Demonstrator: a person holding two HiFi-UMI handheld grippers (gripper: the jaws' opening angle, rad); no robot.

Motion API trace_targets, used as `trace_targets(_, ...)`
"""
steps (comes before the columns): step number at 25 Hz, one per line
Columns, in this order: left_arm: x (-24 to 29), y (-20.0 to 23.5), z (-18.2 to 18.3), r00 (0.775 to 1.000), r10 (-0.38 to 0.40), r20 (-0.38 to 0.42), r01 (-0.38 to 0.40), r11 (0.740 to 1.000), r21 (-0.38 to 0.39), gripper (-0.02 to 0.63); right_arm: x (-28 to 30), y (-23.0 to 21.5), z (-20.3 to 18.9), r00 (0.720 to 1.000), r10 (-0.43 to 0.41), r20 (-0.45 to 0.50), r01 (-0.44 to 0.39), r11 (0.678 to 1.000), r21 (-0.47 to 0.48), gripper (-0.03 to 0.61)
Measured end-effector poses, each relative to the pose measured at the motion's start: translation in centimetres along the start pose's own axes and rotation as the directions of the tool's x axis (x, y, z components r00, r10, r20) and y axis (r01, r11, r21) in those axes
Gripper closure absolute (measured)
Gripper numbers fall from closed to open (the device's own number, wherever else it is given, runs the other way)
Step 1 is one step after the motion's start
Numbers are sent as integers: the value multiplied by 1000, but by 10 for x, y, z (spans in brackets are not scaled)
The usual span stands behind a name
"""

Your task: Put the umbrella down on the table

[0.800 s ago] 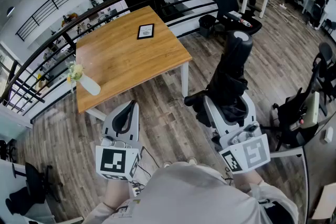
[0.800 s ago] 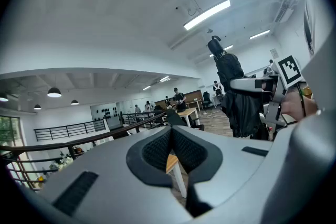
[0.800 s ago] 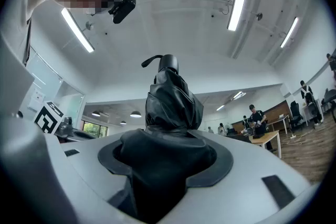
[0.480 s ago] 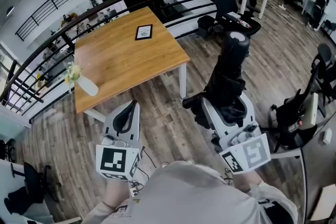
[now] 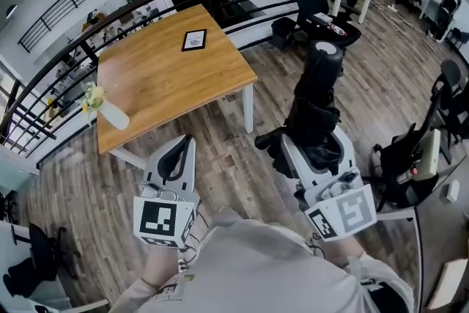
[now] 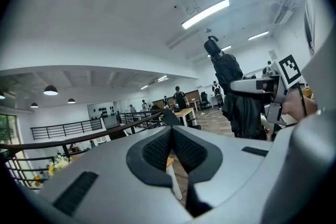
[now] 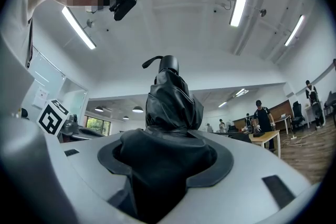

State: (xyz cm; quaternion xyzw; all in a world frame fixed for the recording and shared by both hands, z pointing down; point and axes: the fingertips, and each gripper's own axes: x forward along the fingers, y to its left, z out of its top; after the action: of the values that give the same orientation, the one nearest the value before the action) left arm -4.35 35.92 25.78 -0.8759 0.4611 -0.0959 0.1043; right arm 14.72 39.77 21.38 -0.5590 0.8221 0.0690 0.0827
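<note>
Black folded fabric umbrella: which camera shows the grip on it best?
The right gripper view: the black folded fabric umbrella fills the right gripper, pads pressing its cloth. The head view shows its whole length; the left gripper view shows it side-on.

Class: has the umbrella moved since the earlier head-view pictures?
No. The umbrella stands as far right of the wooden table as before; both slid left together, so the view shifted.

Showing 2 grippers: left hand-held gripper (image 5: 179,156), right hand-held gripper (image 5: 314,149); 1 umbrella (image 5: 315,102); ahead, 1 desk (image 5: 168,80), 1 vase (image 5: 113,116), 1 pic frame (image 5: 194,39).
</note>
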Motion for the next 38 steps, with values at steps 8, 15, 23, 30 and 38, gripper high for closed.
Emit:
trace_targets(8, 34, 2, -8, 1000, -19, 22, 19, 1000, -12, 597, 22, -20, -22, 999, -2, -46, 3, 1000, 5, 302)
trace_targets(15, 84, 43, -24, 999, -32, 44, 34, 998, -44, 597, 83, -34, -51, 996, -8, -88, 7, 1000, -11, 302)
trace_targets(23, 158, 125, -40, 999, -41, 21, 42, 998, -53, 597, 195, -51, -87, 984, -9, -180, 9, 1000, 1, 302)
trace_targets(30, 237, 212, -70, 996, -79, -46, 75, 995, -72, 597, 311, -58, -124, 959, 6, -282, 0, 1000, 20, 302)
trace_targets(38, 327, 295, -131, 983, -136, -122, 120, 984, -133, 597, 436, -67, -188, 927, 36, -374, -8, 997, 76, 302)
